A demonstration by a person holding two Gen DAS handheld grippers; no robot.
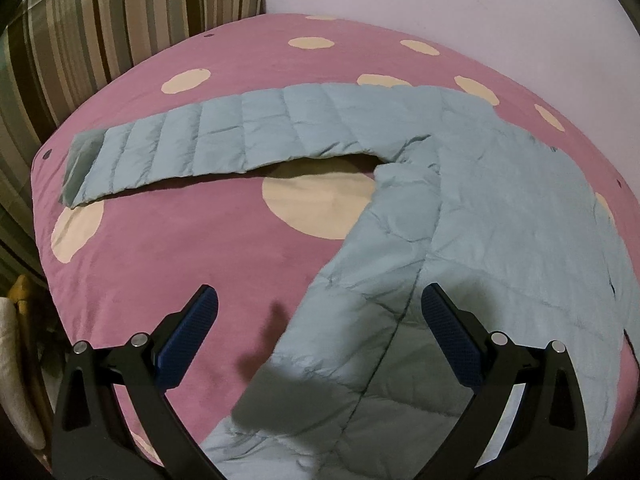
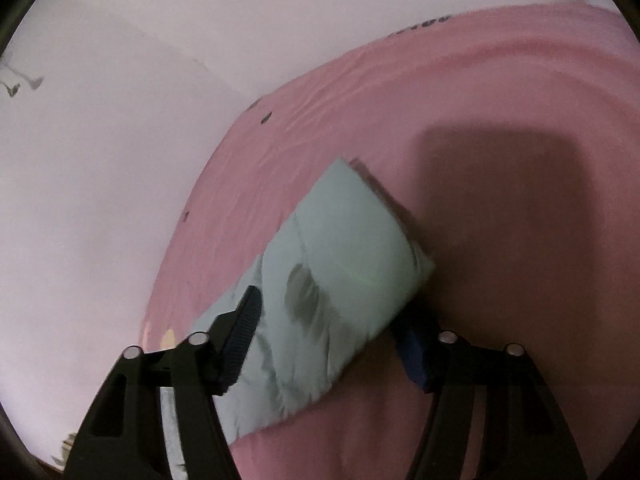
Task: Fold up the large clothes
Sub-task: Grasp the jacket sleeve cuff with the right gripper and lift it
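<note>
A pale blue quilted puffer jacket [image 1: 500, 216] lies spread on a pink bed cover with cream dots [image 1: 160, 264]. One sleeve [image 1: 224, 140] stretches out flat to the left. My left gripper [image 1: 318, 332] is open above the jacket's side edge, with nothing between its blue pads [image 1: 188, 336]. In the right wrist view the other sleeve [image 2: 336, 280] lies between the fingers of my right gripper [image 2: 332, 340], which is open and wide apart around it. The right pad is partly hidden under the sleeve.
A striped pillow or cushion [image 1: 100, 32] stands at the back left of the bed. A pale wall [image 2: 100, 160] runs along the far side. A plain pink sheet [image 2: 500, 120] spreads beyond the sleeve.
</note>
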